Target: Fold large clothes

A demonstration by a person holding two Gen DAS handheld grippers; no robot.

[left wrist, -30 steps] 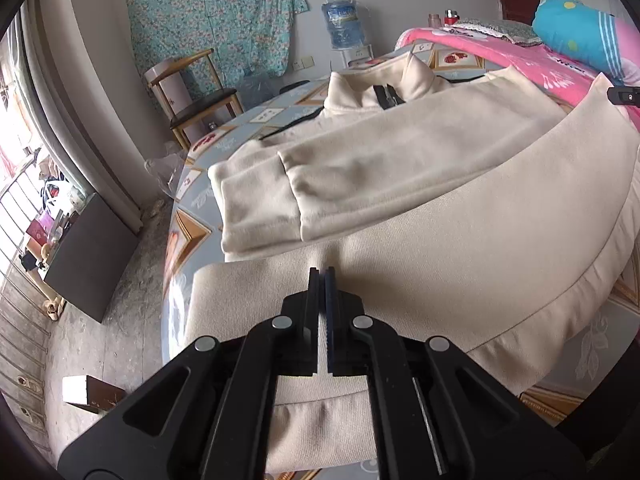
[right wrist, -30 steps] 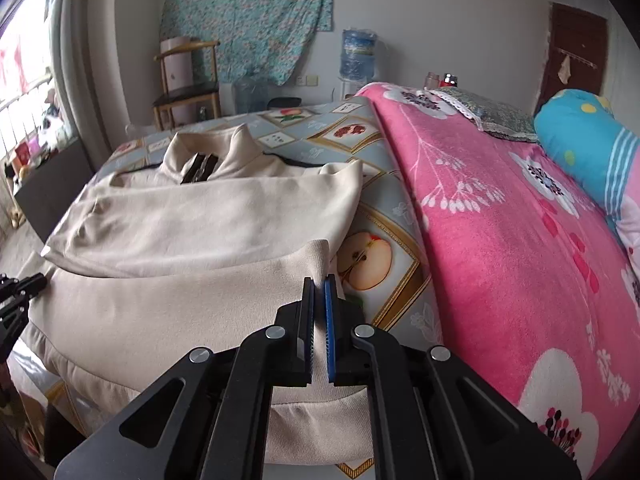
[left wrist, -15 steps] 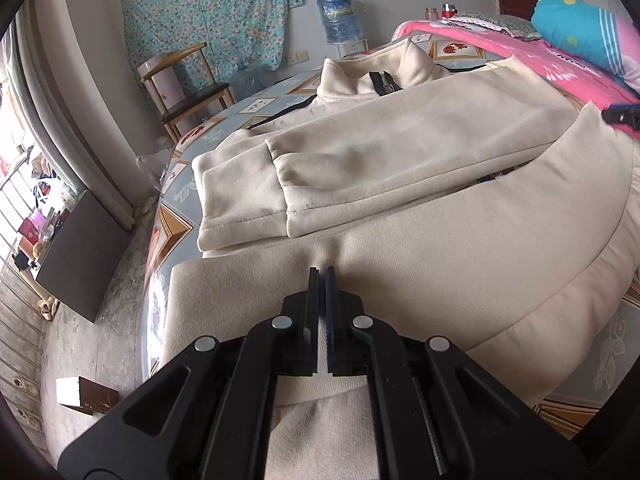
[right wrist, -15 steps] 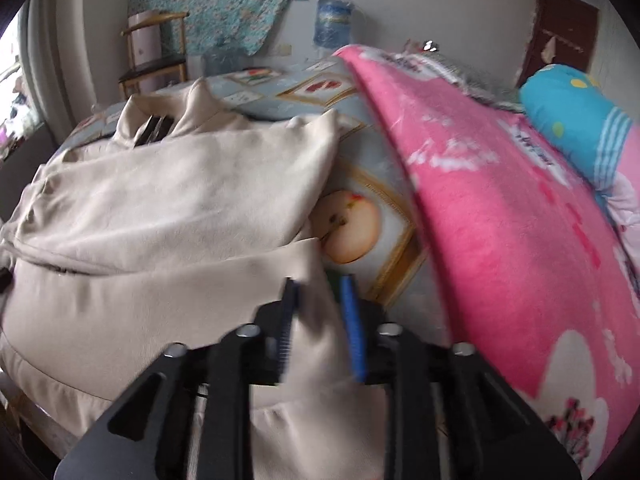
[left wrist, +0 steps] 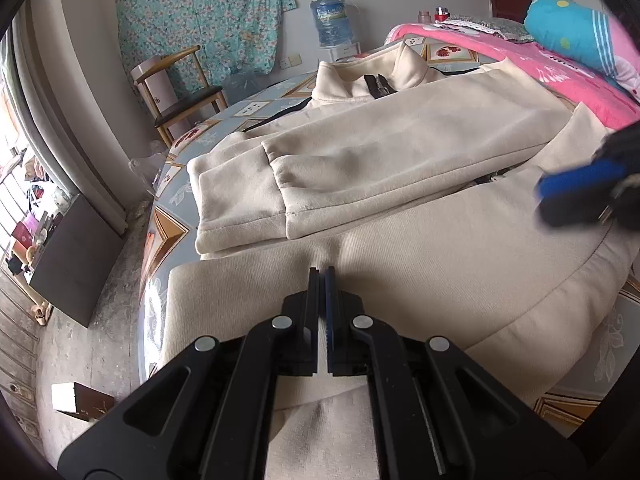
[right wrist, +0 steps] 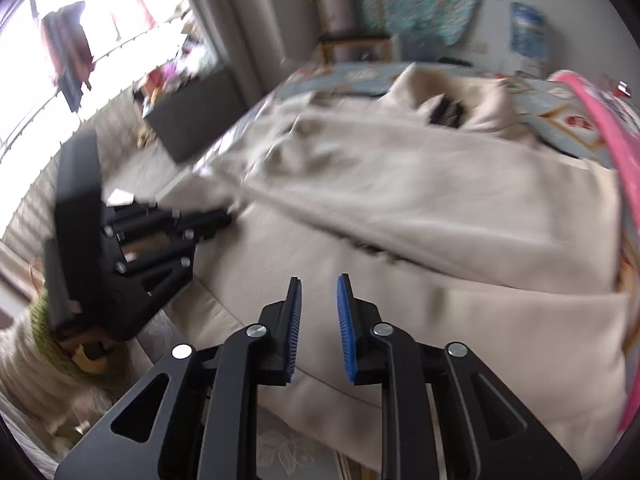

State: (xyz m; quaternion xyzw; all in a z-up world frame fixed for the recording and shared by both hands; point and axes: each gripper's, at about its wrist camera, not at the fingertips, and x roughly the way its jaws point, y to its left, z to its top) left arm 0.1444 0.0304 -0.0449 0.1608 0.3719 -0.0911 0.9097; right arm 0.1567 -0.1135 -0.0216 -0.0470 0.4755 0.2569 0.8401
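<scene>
A cream zip-neck sweatshirt (left wrist: 400, 152) lies spread on the bed with both sleeves folded across its chest. Its lower hem is turned up toward the sleeves. My left gripper (left wrist: 320, 276) is shut on that hem near its left end, and the cloth puckers at the tips. In the right wrist view the same gripper (right wrist: 224, 220) shows at the left, pinching the hem. My right gripper (right wrist: 318, 292) hovers over the middle of the sweatshirt (right wrist: 440, 200). Its jaws are closing, still apart, with nothing pinched between the blue pads. It appears blurred at the right edge of the left wrist view (left wrist: 580, 196).
A pink blanket (left wrist: 560, 76) and a blue pillow (left wrist: 572, 36) lie beyond the sweatshirt. The patterned sheet (left wrist: 168, 232) drops off at the bed's left edge. A wooden chair (left wrist: 180, 92), a water bottle (left wrist: 332, 20) and a dark cabinet (left wrist: 76, 256) stand past it. A green-cuffed sleeve (right wrist: 52, 332) holds the left gripper.
My right gripper let go of the hem's right corner, opened, and swung left across the sweatshirt toward the left gripper while rolling. The left gripper kept its grip and hardly moved.
</scene>
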